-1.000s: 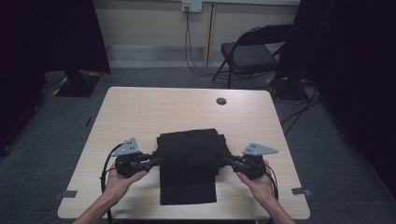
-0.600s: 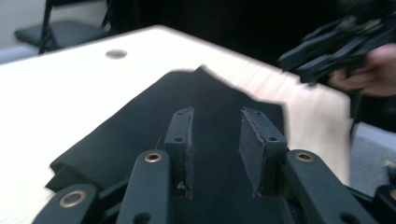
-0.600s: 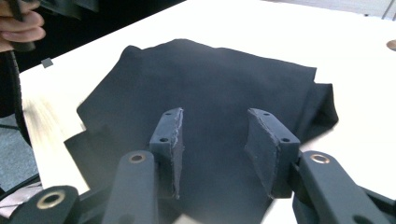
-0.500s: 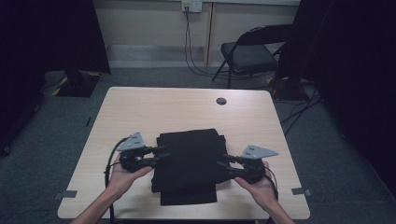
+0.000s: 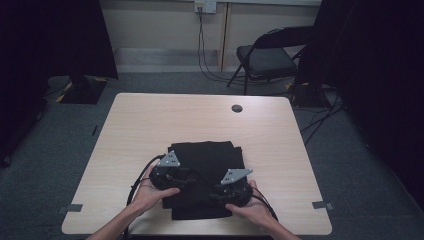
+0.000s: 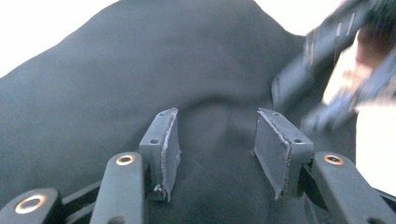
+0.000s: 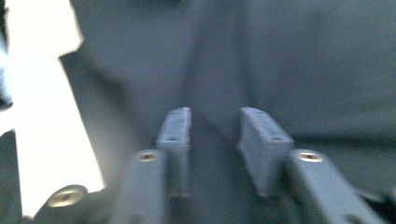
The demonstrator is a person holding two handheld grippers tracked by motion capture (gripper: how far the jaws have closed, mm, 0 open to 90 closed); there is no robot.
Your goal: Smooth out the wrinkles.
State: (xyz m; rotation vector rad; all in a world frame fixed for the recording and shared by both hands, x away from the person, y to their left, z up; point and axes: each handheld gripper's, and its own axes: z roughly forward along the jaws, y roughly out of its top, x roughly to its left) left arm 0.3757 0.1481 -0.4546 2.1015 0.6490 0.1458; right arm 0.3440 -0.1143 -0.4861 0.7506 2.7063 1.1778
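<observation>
High view: black cloth [image 5: 207, 165] lies under both claws.

Matt black cloth [image 5: 205, 170] (soft) on smooth wood-look table [image 5: 150, 125].

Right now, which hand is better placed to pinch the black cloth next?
Probably the left. The left gripper has its fingers apart directly over a raised fold of the black cloth. The right gripper also hangs over cloth, but that view is blurred.
</observation>
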